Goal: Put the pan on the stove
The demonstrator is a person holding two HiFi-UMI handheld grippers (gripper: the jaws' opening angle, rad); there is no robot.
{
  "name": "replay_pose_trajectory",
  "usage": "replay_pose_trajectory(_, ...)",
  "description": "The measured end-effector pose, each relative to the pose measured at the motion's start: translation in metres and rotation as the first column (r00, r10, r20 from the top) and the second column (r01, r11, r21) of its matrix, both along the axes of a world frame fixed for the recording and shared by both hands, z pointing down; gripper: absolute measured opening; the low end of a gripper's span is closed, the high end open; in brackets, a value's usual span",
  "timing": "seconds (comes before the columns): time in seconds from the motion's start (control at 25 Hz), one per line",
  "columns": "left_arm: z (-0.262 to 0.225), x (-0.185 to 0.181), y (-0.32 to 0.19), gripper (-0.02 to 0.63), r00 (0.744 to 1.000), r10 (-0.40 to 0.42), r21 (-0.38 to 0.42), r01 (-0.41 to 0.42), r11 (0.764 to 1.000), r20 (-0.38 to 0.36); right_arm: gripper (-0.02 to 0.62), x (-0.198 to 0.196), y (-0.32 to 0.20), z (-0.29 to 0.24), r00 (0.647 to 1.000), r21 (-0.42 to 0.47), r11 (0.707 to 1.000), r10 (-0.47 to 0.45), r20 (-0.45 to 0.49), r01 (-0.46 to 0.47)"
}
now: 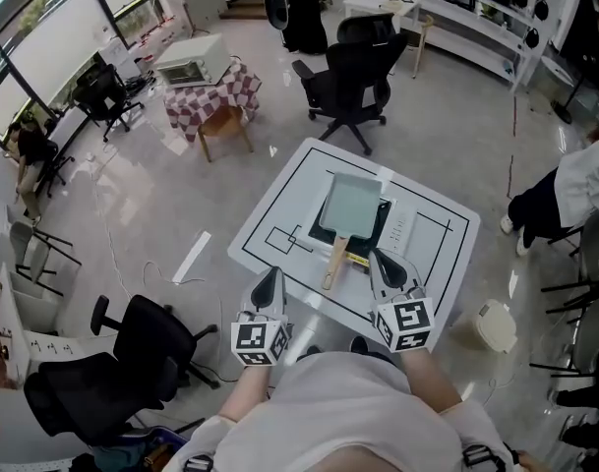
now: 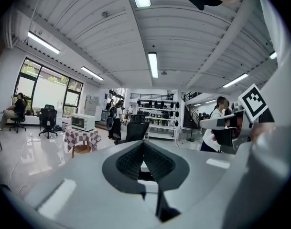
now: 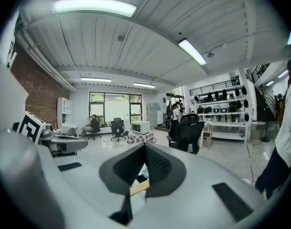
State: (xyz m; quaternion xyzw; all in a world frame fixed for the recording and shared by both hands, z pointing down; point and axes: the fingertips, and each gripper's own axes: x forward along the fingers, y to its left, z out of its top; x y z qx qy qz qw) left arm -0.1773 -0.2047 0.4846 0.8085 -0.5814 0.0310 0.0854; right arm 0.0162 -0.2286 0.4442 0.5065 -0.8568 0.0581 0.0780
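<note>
A square pan (image 1: 350, 203) with a pale green inside rests on the black stove (image 1: 384, 214) at the middle of the white table (image 1: 279, 200). Its wooden handle (image 1: 335, 262) points toward me. My right gripper (image 1: 376, 255) is shut and holds nothing, its tips just right of the handle and near the stove's front edge. In the right gripper view its closed jaws (image 3: 145, 148) point level over the table, and a sliver of the wooden handle (image 3: 139, 187) shows beneath them. My left gripper (image 1: 273, 274) is shut and empty over the table's near edge, left of the handle; its jaws (image 2: 143, 145) meet.
A black office chair (image 1: 353, 77) stands beyond the table, another (image 1: 151, 347) at my near left. A small table with a checked cloth (image 1: 212, 96) carries a toaster oven (image 1: 193, 59). A white bin (image 1: 496, 324) and a person (image 1: 574, 197) are on the right.
</note>
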Motion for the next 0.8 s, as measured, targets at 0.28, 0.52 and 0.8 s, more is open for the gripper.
replay_pose_trajectory(0.28,-0.010,0.008,0.006,0.011,1.000,0.018,0.022,-0.018,1.000,0.007,0.008,-0.004,0.006,0.003,1.000,-0.013,1.000,0.000,0.001,0.000)
replay_pose_trajectory(0.52,-0.007,0.013,0.009,0.011,1.000,0.021,0.024,-0.021,0.999,0.005,0.008,-0.005,0.011,0.006,1.000,-0.019,1.000,-0.004,0.001,0.004)
replay_pose_trajectory(0.8,0.001,0.012,0.012,0.011,1.000,0.013,0.010,-0.013,1.000,0.012,0.008,-0.005,0.013,0.010,1.000,-0.030,0.999,-0.017,0.000,0.017)
